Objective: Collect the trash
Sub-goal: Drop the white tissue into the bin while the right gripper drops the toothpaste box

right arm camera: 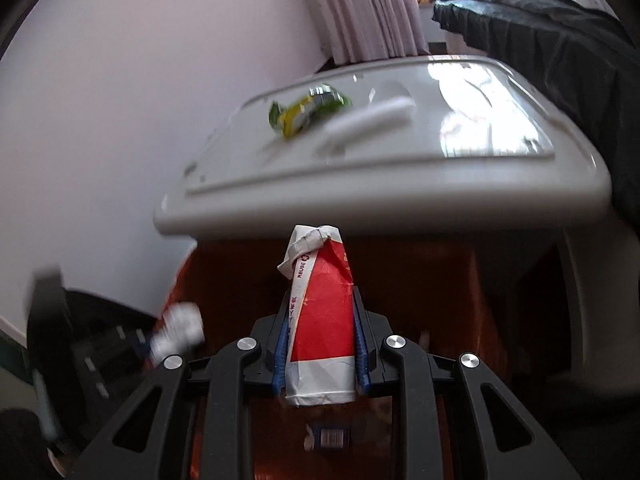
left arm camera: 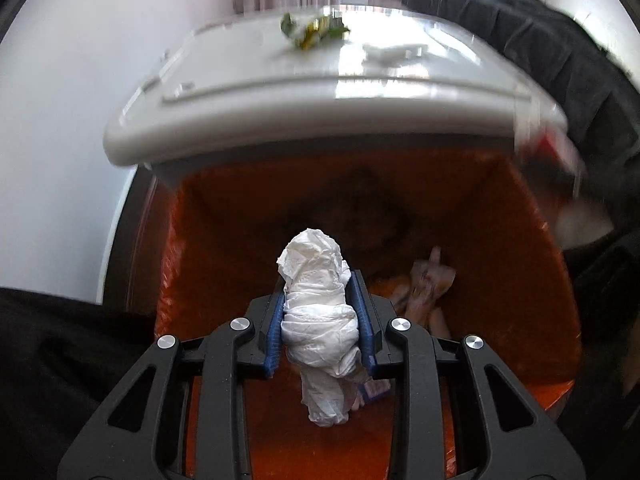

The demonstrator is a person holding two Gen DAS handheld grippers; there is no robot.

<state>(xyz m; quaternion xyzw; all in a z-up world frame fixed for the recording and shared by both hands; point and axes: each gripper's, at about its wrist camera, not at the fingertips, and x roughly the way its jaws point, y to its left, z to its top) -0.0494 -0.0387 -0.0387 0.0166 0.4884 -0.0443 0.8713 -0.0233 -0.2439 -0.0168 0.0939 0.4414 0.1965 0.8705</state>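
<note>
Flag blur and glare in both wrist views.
Left wrist: tissue in the tongs sharp; table, green wrapper and right edge motion-smeared; window glare on the tabletop. Right wrist: red carton sharp; wrapper streaked, lower-left blurred, glare patch on the table.

We see a home room: pale pleated curtains (right arm camera: 360,12) at a bright window, plain white wall (right arm camera: 120,100), and an orange-lined bin (left arm camera: 520,280) beside a white tabletop (right arm camera: 400,168).
</note>
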